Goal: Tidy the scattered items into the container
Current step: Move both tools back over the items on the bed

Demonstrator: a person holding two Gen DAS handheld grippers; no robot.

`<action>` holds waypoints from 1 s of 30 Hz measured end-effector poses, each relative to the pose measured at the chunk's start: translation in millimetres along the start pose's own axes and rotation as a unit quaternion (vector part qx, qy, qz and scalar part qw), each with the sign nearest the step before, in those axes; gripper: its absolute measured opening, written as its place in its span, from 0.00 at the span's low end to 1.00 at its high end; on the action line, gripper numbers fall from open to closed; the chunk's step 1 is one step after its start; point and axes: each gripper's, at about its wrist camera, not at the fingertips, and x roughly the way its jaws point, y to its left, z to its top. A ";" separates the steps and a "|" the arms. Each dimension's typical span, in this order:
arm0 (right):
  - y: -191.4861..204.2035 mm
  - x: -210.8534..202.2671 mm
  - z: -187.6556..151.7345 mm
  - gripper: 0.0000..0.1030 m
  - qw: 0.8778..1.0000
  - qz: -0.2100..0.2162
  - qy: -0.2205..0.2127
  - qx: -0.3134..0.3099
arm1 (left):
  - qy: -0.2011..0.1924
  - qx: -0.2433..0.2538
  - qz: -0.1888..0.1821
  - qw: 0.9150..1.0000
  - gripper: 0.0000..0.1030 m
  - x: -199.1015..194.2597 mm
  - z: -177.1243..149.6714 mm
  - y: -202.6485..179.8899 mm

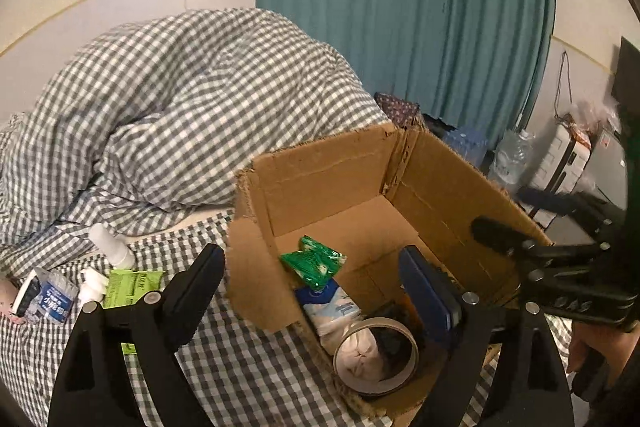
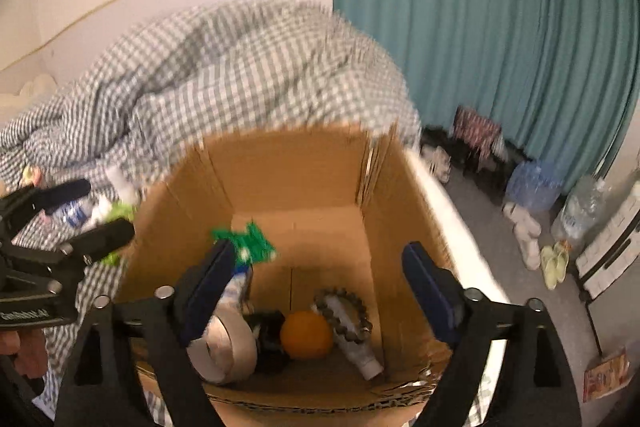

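So from the left wrist view, the left gripper [image 1: 316, 287] has its fingers spread wide with nothing in them, straddling the near left corner of the cardboard box [image 1: 320, 163] that sits on the checked bed [image 1: 240, 367]. Already in the box: a green packet [image 1: 314, 263], a blue-and-white pouch [image 1: 330, 307] and a roll of tape [image 1: 376, 355]. Still out on the bed, left of the box: a white bottle [image 1: 112, 243], a small blue-labelled bottle [image 1: 50, 297] and a green leaflet [image 1: 130, 287], all close together. The right gripper [image 1: 532, 227] pokes in over the box's right wall. Switching to the right wrist view (a bit blurry), the right gripper [image 2: 318, 275] hangs over the box, fingers wide apart too and empty. Down in there you can also see an orange [image 2: 306, 335], a bead bracelet [image 2: 344, 311] and a white tube [image 2: 360, 351]. I'd say it's well past halfway, with just that little cluster on the left to go.
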 end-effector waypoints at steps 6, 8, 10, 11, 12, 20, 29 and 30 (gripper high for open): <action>21.2 -54.4 19.2 1.00 0.996 -0.017 -0.086 -0.010 | -0.033 -0.002 0.024 0.999 0.96 -40.3 0.4 16.5; 27.9 -67.5 23.1 1.00 0.994 -0.015 -0.103 -0.013 | -0.043 -0.006 0.032 0.999 0.99 -54.7 0.6 23.1; 37.4 -79.9 26.0 1.00 0.993 -0.012 -0.115 -0.016 | -0.053 -0.010 0.039 0.998 1.00 -70.2 0.6 30.6; 43.0 -86.4 27.8 1.00 0.992 -0.009 -0.121 -0.018 | -0.059 -0.013 0.043 0.997 1.00 -79.7 0.0 35.2; 48.4 -92.5 29.1 1.00 0.992 -0.007 -0.126 -0.019 | -0.063 -0.014 0.048 0.997 1.00 -87.7 -1.0 39.4; 90.5 -130.1 34.1 1.00 0.986 0.012 -0.163 -0.038 | -0.090 -0.027 0.089 0.992 1.00 -145.8 -12.2 75.8; 150.7 -151.6 39.5 1.00 0.980 0.047 -0.184 -0.065 | -0.106 -0.061 0.145 0.982 1.00 -197.6 -35.1 139.3; 158.0 -153.1 39.8 1.00 0.979 0.051 -0.185 -0.069 | -0.107 -0.065 0.151 0.981 1.00 -202.2 -37.8 145.1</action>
